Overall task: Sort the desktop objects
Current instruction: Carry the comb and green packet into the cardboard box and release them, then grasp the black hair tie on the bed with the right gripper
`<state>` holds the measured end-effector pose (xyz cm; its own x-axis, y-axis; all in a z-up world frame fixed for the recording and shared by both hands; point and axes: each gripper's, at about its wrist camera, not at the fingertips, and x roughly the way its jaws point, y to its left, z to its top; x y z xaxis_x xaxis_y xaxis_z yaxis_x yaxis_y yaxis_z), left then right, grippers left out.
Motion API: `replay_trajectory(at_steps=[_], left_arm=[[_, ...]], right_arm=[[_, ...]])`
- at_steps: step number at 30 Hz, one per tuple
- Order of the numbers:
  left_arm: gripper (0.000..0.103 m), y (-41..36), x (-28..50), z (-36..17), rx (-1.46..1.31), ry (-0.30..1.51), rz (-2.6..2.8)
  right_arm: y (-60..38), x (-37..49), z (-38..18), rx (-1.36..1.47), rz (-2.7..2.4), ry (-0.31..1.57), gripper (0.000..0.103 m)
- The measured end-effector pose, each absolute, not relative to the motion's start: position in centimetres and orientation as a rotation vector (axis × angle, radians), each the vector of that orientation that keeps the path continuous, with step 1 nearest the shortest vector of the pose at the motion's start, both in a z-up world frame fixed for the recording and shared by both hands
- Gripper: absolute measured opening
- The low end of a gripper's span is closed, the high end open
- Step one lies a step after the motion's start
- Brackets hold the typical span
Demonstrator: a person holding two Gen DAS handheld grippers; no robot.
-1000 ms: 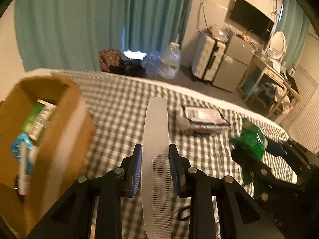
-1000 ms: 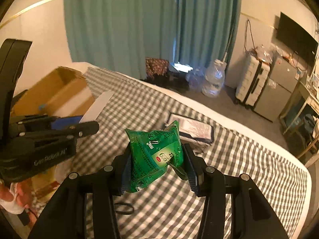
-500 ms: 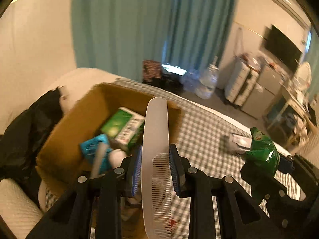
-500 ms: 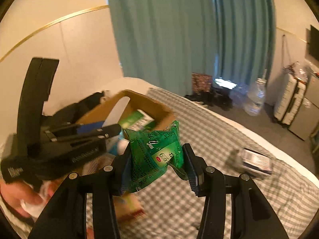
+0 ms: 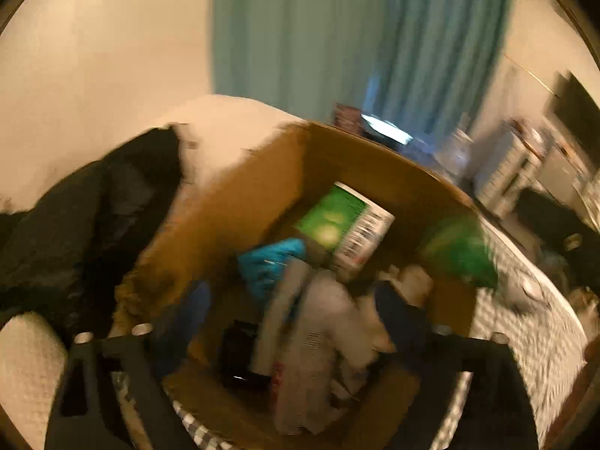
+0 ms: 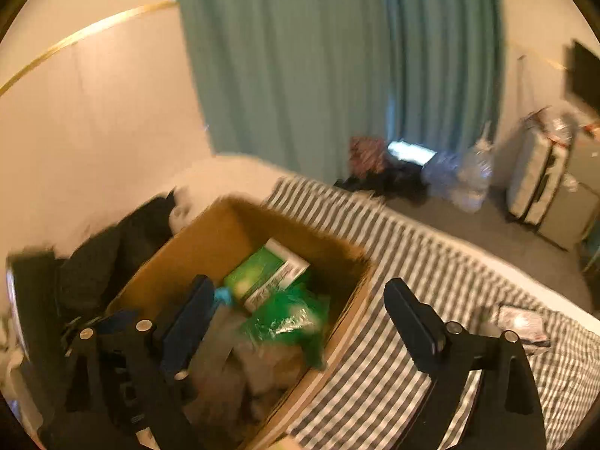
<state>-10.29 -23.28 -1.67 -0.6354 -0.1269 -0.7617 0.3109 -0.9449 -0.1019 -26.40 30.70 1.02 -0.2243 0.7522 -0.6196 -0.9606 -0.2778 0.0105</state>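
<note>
**Both grippers spread above the box**

Left wrist view: The left gripper (image 5: 296, 322) is seen over a cardboard box (image 5: 360, 157), its blue-padded fingers (image 5: 187, 318) spread wide with nothing clamped between them. A white comb (image 5: 318, 341) is seen lying loose inside the box, between the fingers in the picture, heavily blurred. Further in, a green-and-white carton (image 5: 345, 225) and a blue packet (image 5: 270, 262) are seen among the contents. A blurred green bag (image 5: 457, 255) is seen at the box's right wall; whether it is inside cannot be told here. A dark garment (image 5: 75, 232) is seen left of the box.

Right wrist view: The right gripper (image 6: 296, 318) is seen with fingers (image 6: 187, 318) held wide apart and empty. The bag (image 6: 288, 318) is seen inside the box (image 6: 352, 307), just beside the carton (image 6: 270, 273). The box is set on a checked bed (image 6: 431, 262), where a flat packet (image 6: 521, 322) lies well apart to the right.
</note>
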Motion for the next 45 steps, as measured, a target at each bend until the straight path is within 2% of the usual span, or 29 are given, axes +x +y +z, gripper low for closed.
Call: replay_trajectory(at_steps=[3, 5, 10, 19, 21, 27, 30, 32, 36, 39, 41, 42, 44, 45], left_arm=[[0.099, -24.0, -10.1, -1.5, 1.176, 0.434, -2.643], [0.099, -23.5, -9.9, -1.4, 1.185, 0.440, -2.653], [0.099, -20.1, -8.8, -0.6, 1.261, 0.291, -2.782], [0.100, -14.9, -5.4, 1.3, 1.343, 0.052, -2.901], [0.100, -12.8, -5.3, 1.2, 1.387, -0.055, -2.926], [0.100, -6.8, -4.9, 0.9, 1.394, -0.553, -2.947], [0.100, -5.7, -4.3, 0.8, 1.469, -0.613, -3.023], [0.100, -4.9, -3.9, 0.1, 1.552, -0.650, -3.012], [0.100, -3.2, -3.5, -1.0, 1.575, -0.791, -2.963], [0.100, -2.5, -3.5, -1.0, 1.566, -0.827, -2.941], [0.100, -2.3, -3.7, -0.6, 1.583, -0.816, -2.919], [0.100, -2.3, -3.8, -0.4, 1.612, -0.795, -2.909], [0.100, -2.5, -3.6, -0.1, 1.679, -0.734, -2.885], [0.100, -2.6, -3.5, -0.3, 1.741, -0.684, -2.851]], right_arm=[[30.4, -25.1, 1.7, -0.570, 1.752, 0.434, 0.093], [29.6, -23.9, 1.9, -0.582, 1.722, 0.409, 0.093], [26.5, -18.6, 0.3, -0.693, 1.709, 0.503, 0.093], [20.0, -9.3, -7.6, -0.919, 1.491, 0.619, 0.093], [19.9, -8.2, -8.3, -0.891, 1.485, 0.654, 0.093], [20.3, -6.9, -10.5, -0.905, 1.468, 0.743, 0.093], [20.2, -6.8, -12.5, -0.945, 1.453, 0.782, 0.091], [20.5, -6.7, -13.7, -0.979, 1.426, 0.813, 0.075], [21.4, -6.9, -15.4, -0.992, 1.428, 0.860, 0.071], [22.1, -7.2, -16.7, -1.022, 1.430, 0.881, 0.055], [22.2, -7.2, -17.4, -1.047, 1.404, 0.869, 0.044], [22.1, -7.0, -17.5, -1.017, 1.374, 0.885, 0.042], [21.9, -6.5, -17.2, -0.989, 1.370, 0.890, 0.024], [21.8, -6.0, -17.1, -0.974, 1.363, 0.893, 0.019]])
